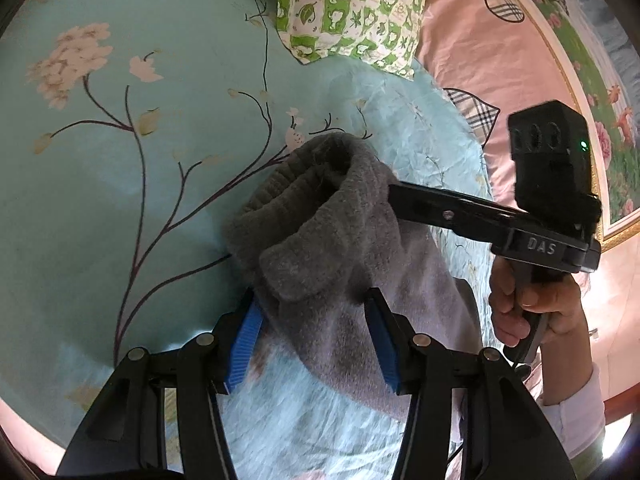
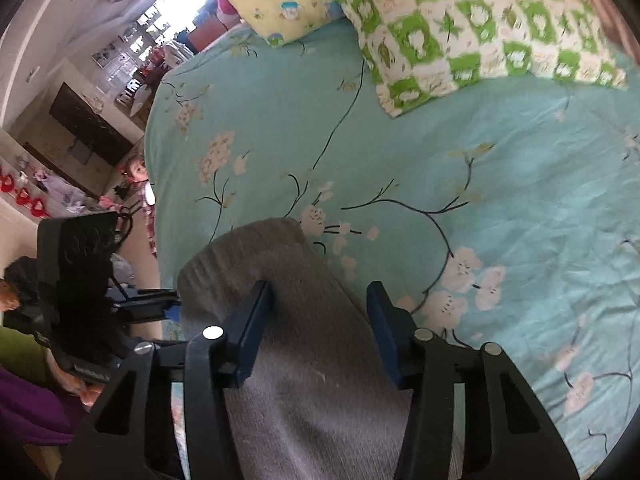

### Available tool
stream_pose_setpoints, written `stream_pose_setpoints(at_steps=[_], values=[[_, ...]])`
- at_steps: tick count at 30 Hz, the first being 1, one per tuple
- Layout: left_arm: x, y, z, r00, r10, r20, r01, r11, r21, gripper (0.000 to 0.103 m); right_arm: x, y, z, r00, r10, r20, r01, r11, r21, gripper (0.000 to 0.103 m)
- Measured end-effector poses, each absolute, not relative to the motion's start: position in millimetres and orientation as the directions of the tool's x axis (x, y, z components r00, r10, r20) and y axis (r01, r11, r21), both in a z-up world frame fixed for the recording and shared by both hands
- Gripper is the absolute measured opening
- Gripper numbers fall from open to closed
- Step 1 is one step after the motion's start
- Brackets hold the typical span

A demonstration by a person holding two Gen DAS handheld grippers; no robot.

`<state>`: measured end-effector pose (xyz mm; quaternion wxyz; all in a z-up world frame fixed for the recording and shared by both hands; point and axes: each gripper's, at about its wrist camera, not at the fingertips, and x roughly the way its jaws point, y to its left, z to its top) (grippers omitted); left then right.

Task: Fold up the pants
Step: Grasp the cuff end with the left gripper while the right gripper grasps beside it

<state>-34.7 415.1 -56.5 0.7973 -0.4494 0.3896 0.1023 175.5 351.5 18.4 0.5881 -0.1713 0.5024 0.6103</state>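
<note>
The fuzzy grey knitted pants (image 1: 320, 240) are seen bunched up over the teal bedsheet printed with pale blossoms and dark twigs (image 1: 120, 200), well in from its edges, with a thick ribbed cuff rolled over at the top of the pile. The left gripper (image 1: 312, 344) is shown with its ridged blue pads (image 1: 244, 344) set apart on either side of the soft fabric, touching it but not really squeezed down. In the right wrist view, the right gripper (image 2: 320, 332) is likewise held with jaws apart, straddling a smoother grey stretch of the pants; from the left view its black fingers look pressed into the fleece edge. A green-and-white checked cotton pillow (image 1: 352, 12) is propped near the far edge of the sheet, beside a pink quilt with plaid bow shapes (image 1: 480, 60).
</note>
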Motion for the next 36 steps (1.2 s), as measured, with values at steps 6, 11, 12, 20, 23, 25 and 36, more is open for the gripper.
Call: stream_pose_setpoints(at_steps=[6, 11, 12, 20, 23, 25, 36], values=[[-28.8, 417.4, -57.8, 0.677, -0.188, -0.711, -0.506, 0.582, -0.636, 0.038, 172.5, 353.9, 11.4, -0.292, 0.545, -0.786, -0.877, 0.176, 0.448, 0.014], [-25.9, 412.4, -48.5, 0.678, -0.175, -0.714, -0.495, 0.610, -0.619, 0.032, 172.3, 337.0, 20.0, -0.266, 0.599, -0.755, -0.867, 0.194, 0.459, 0.008], [-25.9, 411.8, -45.8, 0.681, -0.175, -0.711, -0.492, 0.611, -0.621, 0.030, 172.2, 334.7, 22.3, -0.262, 0.606, -0.751, -0.866, 0.195, 0.460, 0.007], [-26.3, 394.8, 3.6, 0.726, -0.168, -0.667, -0.412, 0.670, -0.618, 0.025, 166.7, 298.8, 55.1, -0.213, 0.700, -0.682, -0.858, 0.200, 0.473, 0.006], [-23.7, 382.2, 25.7, 0.745, -0.160, -0.648, -0.375, 0.703, -0.605, 0.025, 167.8, 276.4, 67.3, -0.186, 0.753, -0.631, -0.841, 0.209, 0.498, 0.006], [-22.7, 371.1, 39.7, 0.758, -0.169, -0.630, -0.342, 0.720, -0.604, 0.025, 165.5, 261.7, 75.3, -0.164, 0.784, -0.599, -0.835, 0.214, 0.507, 0.006], [-1.5, 305.8, 87.5, 0.785, -0.266, -0.560, -0.155, 0.790, -0.593, 0.025, 161.5, 171.3, 108.8, -0.045, 0.891, -0.453, -0.782, 0.250, 0.571, 0.006]])
